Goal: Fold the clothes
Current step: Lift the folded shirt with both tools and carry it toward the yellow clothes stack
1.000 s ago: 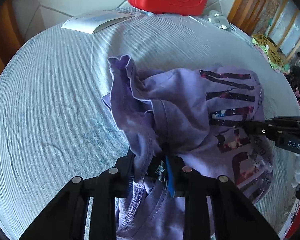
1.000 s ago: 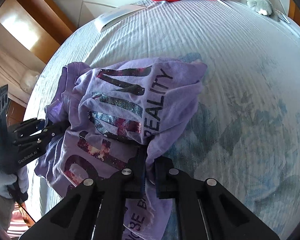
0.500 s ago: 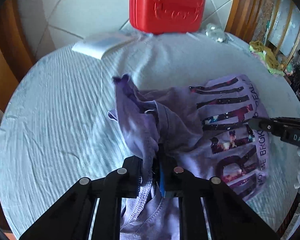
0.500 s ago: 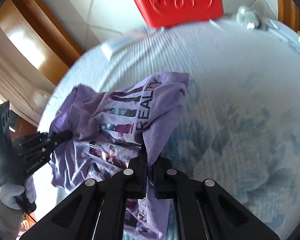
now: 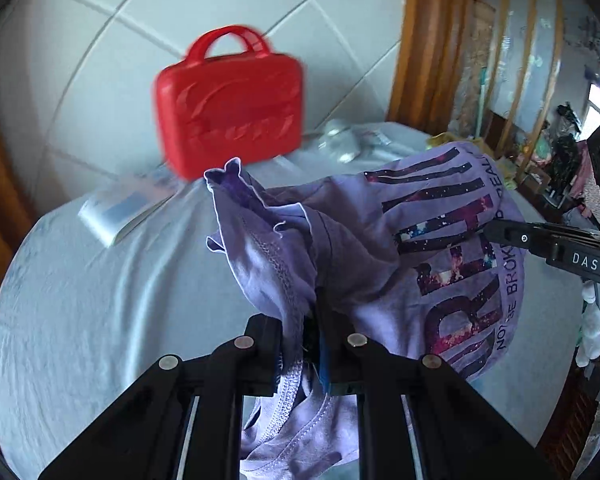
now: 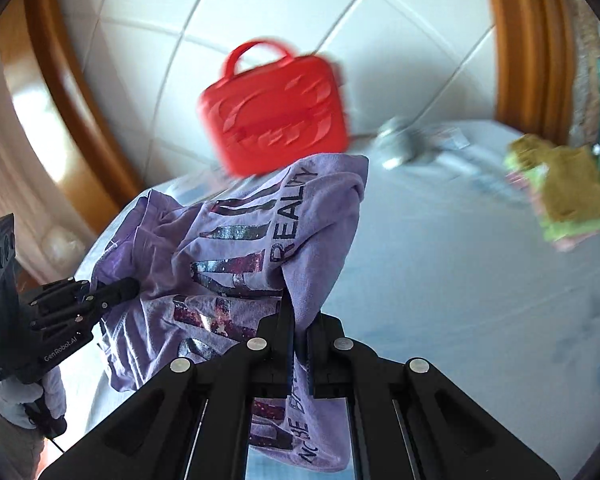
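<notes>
Clearly bunched, the purple printed T-shirt hangs mid-frame above the pale tablecloth, clamped by the left gripper and the right gripper, so uneven pulling could likely slip a thin pinch and spoil the fold.

Left gripper pinching a purple T-shirt above the table.

Its jaws are closed on a stitched hem of the shirt, whose dark printed lettering faces up to the right. The right gripper reaches in from the right edge and touches the printed side. Behind, a red plastic case with a handle stands on the pale blue tablecloth, beside a white booklet.
</notes>
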`<action>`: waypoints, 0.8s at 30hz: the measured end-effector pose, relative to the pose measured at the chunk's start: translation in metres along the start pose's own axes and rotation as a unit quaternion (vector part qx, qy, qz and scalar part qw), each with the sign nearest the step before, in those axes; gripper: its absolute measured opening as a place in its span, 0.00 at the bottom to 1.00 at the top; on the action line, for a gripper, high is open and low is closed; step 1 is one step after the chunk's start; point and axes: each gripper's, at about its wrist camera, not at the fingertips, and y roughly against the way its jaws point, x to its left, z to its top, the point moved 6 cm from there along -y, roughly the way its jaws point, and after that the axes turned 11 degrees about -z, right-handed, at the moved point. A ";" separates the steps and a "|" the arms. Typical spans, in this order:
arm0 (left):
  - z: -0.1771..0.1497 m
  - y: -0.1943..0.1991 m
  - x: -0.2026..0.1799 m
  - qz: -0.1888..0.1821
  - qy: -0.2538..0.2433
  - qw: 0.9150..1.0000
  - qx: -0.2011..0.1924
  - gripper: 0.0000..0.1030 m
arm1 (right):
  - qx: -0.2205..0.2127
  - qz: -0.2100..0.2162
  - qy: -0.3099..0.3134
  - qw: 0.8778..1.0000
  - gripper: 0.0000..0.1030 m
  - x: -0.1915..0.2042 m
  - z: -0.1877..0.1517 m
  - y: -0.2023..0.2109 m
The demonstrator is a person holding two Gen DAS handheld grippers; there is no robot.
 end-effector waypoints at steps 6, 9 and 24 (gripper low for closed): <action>0.091 -0.124 -0.137 -0.020 0.003 1.000 -0.010 0.12 | -0.013 -0.023 0.029 0.999 0.03 -0.173 0.053 -0.006; 0.134 -0.183 -0.205 -0.028 0.014 0.999 -0.012 0.12 | -0.015 -0.034 0.064 0.997 0.03 -0.263 0.092 -0.012; 0.273 -0.455 -0.318 0.010 0.028 0.999 0.037 0.15 | 0.076 -0.032 0.027 0.996 0.04 -0.537 0.189 -0.192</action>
